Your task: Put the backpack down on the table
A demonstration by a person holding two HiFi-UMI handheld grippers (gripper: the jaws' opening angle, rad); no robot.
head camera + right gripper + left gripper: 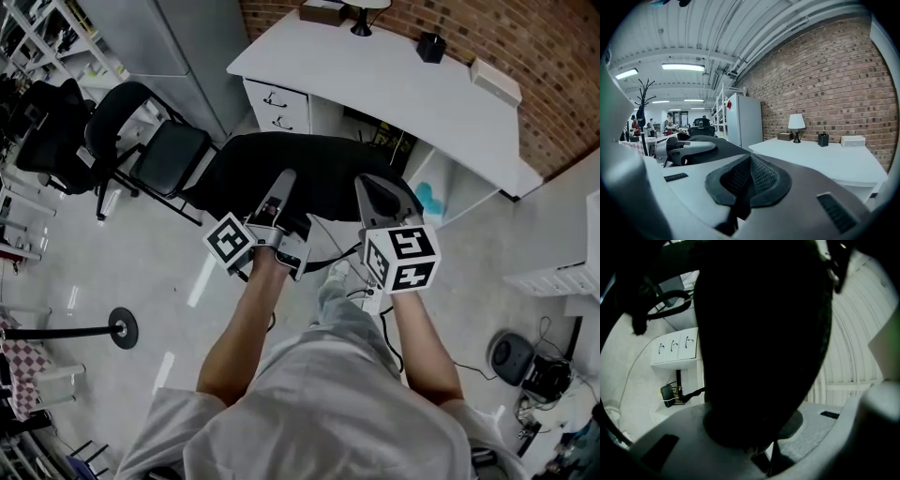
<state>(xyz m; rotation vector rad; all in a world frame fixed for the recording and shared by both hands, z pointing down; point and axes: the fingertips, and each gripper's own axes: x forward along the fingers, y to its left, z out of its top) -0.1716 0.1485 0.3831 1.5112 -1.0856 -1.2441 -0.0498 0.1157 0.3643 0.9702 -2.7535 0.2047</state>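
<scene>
A black backpack (309,173) hangs above the floor between my two grippers, just in front of the white table (403,94). My left gripper (284,183) is shut on its left part. In the left gripper view the backpack's dark bulk (759,333) fills the middle, rising from between the grey jaws of the left gripper (764,446). My right gripper (380,192) sits at the bag's right end. In the right gripper view the right gripper (747,183) has its pads closed on a thin dark fold. The table top (820,159) lies ahead of it on the right.
On the table stand a lamp (361,19), a black cup (431,47), a white box (497,82) and a brown box (323,11). A white drawer unit (277,103) sits under its left end. A black office chair (150,141) stands left. A stanchion base (122,328) rests on the floor.
</scene>
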